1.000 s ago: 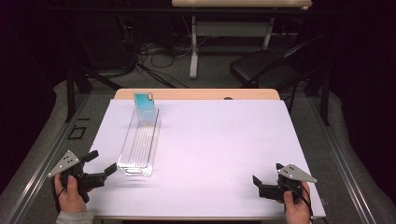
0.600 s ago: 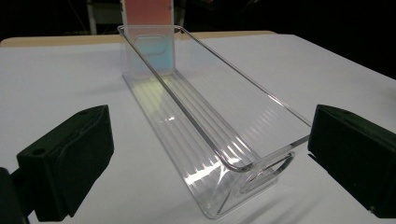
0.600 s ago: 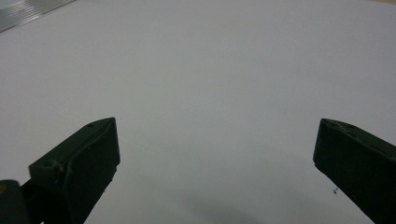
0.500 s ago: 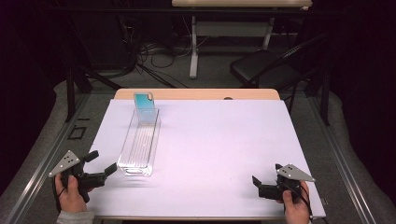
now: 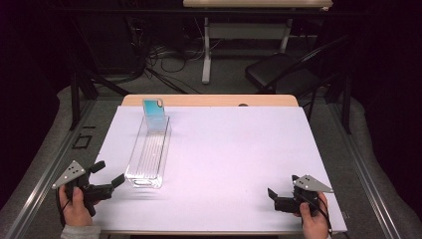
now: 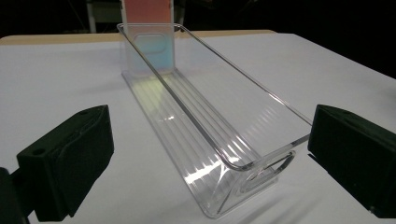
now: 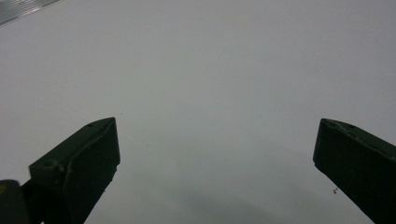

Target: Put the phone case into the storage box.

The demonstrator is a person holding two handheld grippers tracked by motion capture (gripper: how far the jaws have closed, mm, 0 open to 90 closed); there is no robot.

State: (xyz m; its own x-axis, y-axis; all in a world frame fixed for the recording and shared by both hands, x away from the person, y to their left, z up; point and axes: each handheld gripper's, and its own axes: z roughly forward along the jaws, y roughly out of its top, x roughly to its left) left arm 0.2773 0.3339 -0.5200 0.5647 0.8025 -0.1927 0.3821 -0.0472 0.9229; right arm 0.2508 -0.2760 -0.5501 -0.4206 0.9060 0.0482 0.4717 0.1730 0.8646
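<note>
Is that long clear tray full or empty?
Nearly empty: the clear tray shows its bare ribbed floor in the left gripper view, with just one blue card standing upright at its far end.

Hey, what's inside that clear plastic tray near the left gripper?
One thing: a blue-green card stands upright at the far end of the clear tray. The rest of the ribbed floor is bare. The card's bottom edge blurs behind the tray wall, so how it rests is unclear.

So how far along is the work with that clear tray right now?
Barely started. The clear tray lies on the white table, with a blue card standing at its far end. In hand: the left gripper is open just short of the tray's near end, not touching. The right gripper rests open, apart. Grasping the tray, probably, is left.
</note>
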